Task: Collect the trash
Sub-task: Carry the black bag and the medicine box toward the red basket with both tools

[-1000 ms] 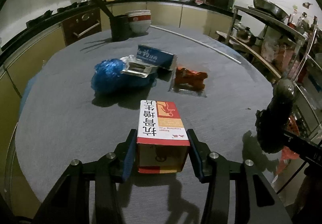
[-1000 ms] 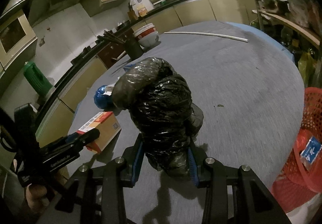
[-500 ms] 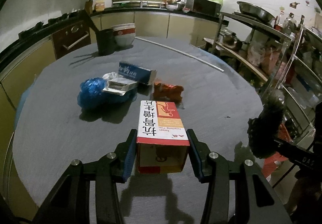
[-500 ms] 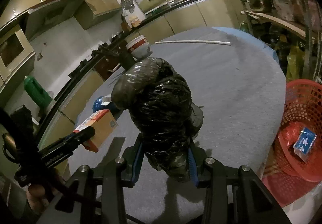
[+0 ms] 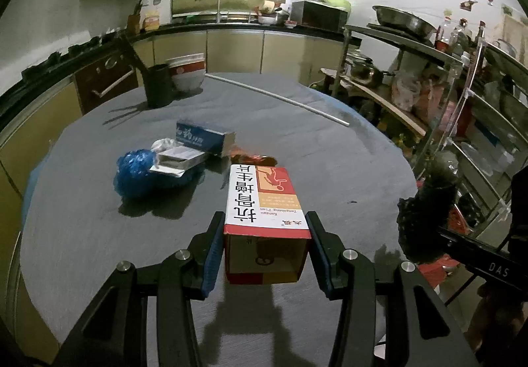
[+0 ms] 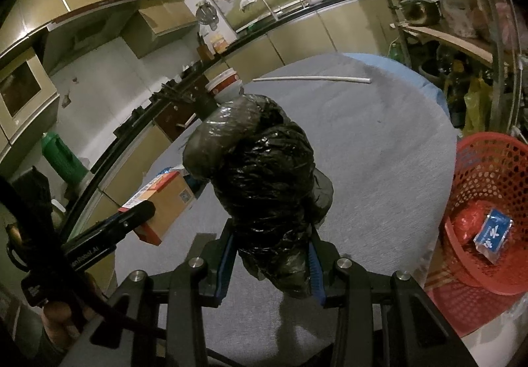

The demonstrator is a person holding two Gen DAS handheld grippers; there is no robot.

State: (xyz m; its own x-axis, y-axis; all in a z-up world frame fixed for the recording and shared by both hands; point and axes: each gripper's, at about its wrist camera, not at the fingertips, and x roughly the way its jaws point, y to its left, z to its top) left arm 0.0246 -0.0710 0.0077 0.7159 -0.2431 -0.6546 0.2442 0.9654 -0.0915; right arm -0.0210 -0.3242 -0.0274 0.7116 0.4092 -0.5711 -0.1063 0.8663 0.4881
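While both hands are hanging over the round grey-covered table (image 5: 99, 235), the left gripper (image 5: 264, 251) is clamping a red-and-white cardboard medicine box (image 5: 264, 202) by its long sides, its open end facing the camera. That carton is looking light but crushable, so the flat side panels are the sensible place to squeeze. Over on the other side, the right gripper (image 6: 269, 263) is pinching a crumpled black plastic bag (image 6: 260, 188) near its lower end; it is looking soft and slick, liable to slip or sag. Both loads are riding clear above the cloth. Off the table's edge, a red perforated plastic basket (image 6: 495, 169) is already holding some scraps. A blue crumpled bag (image 5: 142, 172), a blue carton (image 5: 201, 136) and an orange wrapper (image 5: 250, 157) are waiting on the table.
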